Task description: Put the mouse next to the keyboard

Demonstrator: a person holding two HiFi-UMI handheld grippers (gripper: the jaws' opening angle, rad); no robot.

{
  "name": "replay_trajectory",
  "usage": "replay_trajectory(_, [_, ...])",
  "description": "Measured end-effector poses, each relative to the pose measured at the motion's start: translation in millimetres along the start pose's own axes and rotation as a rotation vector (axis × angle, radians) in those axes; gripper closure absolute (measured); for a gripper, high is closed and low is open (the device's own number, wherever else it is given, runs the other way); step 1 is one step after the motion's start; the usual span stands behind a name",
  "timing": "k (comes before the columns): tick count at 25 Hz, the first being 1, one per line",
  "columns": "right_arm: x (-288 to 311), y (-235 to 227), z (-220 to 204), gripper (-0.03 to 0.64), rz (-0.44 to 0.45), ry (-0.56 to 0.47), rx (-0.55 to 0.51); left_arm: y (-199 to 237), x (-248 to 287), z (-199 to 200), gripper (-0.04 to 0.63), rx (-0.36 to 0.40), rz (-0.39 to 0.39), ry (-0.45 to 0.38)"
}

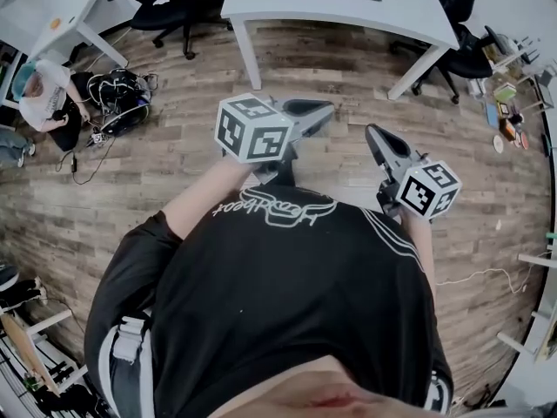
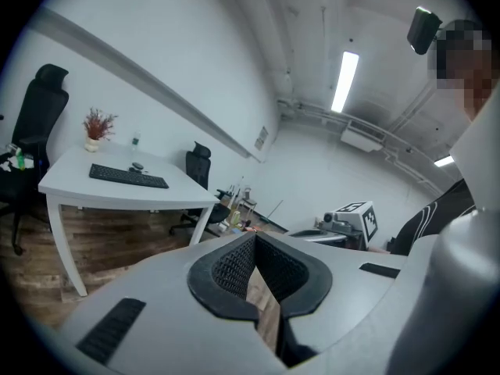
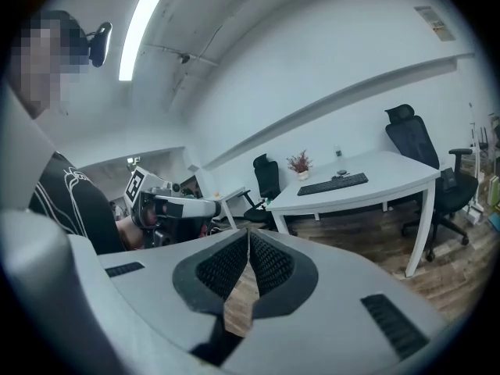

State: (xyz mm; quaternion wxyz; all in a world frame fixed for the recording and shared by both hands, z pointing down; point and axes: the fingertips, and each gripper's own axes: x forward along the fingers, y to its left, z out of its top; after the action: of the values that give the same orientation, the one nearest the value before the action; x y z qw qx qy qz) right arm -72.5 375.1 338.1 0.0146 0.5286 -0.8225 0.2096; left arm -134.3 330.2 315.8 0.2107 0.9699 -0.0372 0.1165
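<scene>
Place: office room with a wooden floor (image 1: 174,164); the holder stands on it, well apart from the white counter (image 1: 409,7).
Left tongs (image 1: 324,111): held in front of the chest, over the floor. In the left gripper view the left tongs (image 2: 254,239) have the two ribbed pads together at the tip, and nothing is between them.
Right tongs (image 1: 372,134): held beside the left one, also over the floor. In the right gripper view the right tongs (image 3: 248,237) are closed too, pad against pad, and they hold nothing.
Keyboard (image 2: 127,176): black, it lies flat on the counter, near the middle.
Mouse (image 2: 137,166): small dark thing on the counter, just behind the keyboard, on the wall side. Neither tongs touches it.
Potted plant (image 2: 97,127): stands at the far corner of the same counter, by the wall.
Office chair (image 2: 39,123): black, next to that end of the counter.
Other person (image 1: 43,90): sits on the floor at the left of the head view, beside some cables.
</scene>
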Motion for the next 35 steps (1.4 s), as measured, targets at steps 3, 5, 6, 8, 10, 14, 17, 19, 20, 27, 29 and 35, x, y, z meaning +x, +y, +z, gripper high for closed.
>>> replay_trajectory(3, [42, -36, 25, 0.606, -0.011, 0.005, -0.012, 53, 14, 29, 0.589, -0.011, 0.011, -0.009])
replay_trajectory(5, [76, -61, 41, 0.606, -0.017, 0.014, 0.001, 93, 26, 48, 0.589, 0.019, 0.029, 0.009])
replay_trajectory(6, [94, -74, 49, 0.606, -0.017, 0.021, 0.011, 113, 32, 59, 0.589, 0.021, 0.028, 0.017])
replay_trajectory(8, [131, -101, 65, 0.606, -0.018, 0.034, 0.028, 155, 47, 81, 0.589, -0.01, 0.006, 0.028])
replay_trajectory(10, [171, -127, 84, 0.606, -0.018, 0.044, 0.043, 201, 59, 103, 0.589, -0.041, -0.003, 0.045])
replay_trajectory(14, [247, -174, 119, 0.606, -0.024, 0.049, 0.071, 292, 74, 142, 0.589, -0.05, 0.023, 0.072])
replay_trajectory(17, [295, -202, 143, 0.606, -0.036, 0.052, 0.067, 349, 81, 167, 0.589, -0.065, 0.039, 0.064])
replay_trajectory(19, [319, -214, 153, 0.606, -0.038, 0.061, 0.057, 375, 85, 177, 0.589, -0.075, 0.043, 0.057])
replay_trajectory(20, [327, -218, 157, 0.606, -0.036, 0.068, 0.052, 385, 86, 180, 0.589, -0.078, 0.045, 0.054])
replay_trajectory(27, [364, -241, 163, 0.606, -0.03, 0.128, 0.008, 427, 98, 194, 0.589, -0.094, 0.062, 0.039])
replay_trajectory(29, [372, -252, 164, 0.606, -0.023, 0.131, 0.008, 438, 103, 195, 0.589, -0.091, 0.076, 0.035])
replay_trajectory(35, [408, -294, 186, 0.606, 0.011, 0.153, -0.01, 481, 126, 216, 0.589, -0.084, 0.12, 0.021])
